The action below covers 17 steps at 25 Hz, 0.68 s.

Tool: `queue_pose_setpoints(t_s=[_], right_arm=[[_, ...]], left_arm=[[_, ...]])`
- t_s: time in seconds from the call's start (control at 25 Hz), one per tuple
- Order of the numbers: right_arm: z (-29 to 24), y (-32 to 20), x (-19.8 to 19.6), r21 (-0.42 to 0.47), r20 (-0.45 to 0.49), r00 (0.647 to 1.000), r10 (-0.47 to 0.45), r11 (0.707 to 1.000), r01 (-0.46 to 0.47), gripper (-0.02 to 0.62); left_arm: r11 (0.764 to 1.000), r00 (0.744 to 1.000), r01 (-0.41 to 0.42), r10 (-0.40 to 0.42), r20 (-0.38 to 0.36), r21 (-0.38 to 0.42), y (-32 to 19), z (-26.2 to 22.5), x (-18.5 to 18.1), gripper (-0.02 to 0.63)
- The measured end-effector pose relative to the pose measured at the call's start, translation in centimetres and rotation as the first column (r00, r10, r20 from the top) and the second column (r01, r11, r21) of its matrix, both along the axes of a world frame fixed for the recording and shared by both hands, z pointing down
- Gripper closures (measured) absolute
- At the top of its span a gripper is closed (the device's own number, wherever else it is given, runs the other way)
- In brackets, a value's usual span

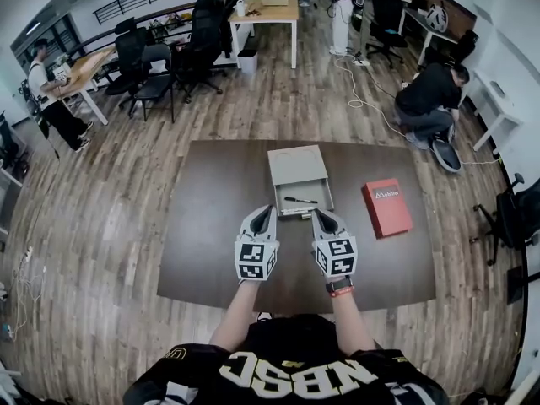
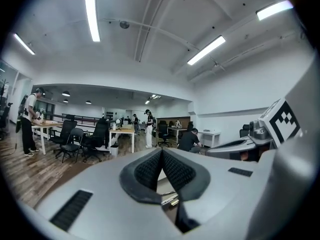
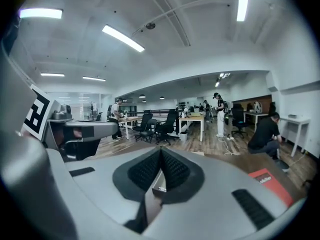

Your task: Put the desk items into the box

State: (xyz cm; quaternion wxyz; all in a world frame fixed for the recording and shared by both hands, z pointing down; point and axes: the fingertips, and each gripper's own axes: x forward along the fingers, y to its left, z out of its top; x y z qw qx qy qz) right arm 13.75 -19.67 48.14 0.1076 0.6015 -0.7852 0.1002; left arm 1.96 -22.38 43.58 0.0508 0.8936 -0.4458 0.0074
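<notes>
An open grey box (image 1: 297,167) lies at the middle of the dark brown table (image 1: 211,234), with a black pen (image 1: 300,200) in its tray. To its right a red book (image 1: 387,207) (image 3: 270,183) lies flat. My left gripper (image 1: 268,210) (image 2: 162,151) hangs just in front of the box's near left corner, jaws shut with nothing between them. Beside it my right gripper (image 1: 318,214) (image 3: 161,152) is at the near right corner, also shut and empty. Through the gap under the left jaws I see part of the box tray (image 2: 168,188).
Wooden floor surrounds the table. A person (image 1: 429,99) crouches on the floor at the back right beside a white cable (image 1: 363,99). Black office chairs (image 1: 160,62) and wooden desks (image 1: 266,13) stand behind. Another chair (image 1: 516,218) is at the right edge.
</notes>
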Motion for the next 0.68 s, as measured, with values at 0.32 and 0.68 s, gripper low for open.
queue_pose_setpoints(t_s=[0.32,0.68], right_arm=[[0.4,1.4,1.6,0.004,0.049,0.997,0.060,0.998,-0.060,0.586],[1.2,1.6,1.4,-0.012,0.049,0.998,0.043,0.999,-0.043,0.586]], left_arm=[[0.999,0.999,-0.050,0.050,0.015,0.020,2.1,0.2,-0.1,0.591],[0.996,0.996,-0.086,0.086,0.040,-0.005,1.9,1.8,0.3,0.589]])
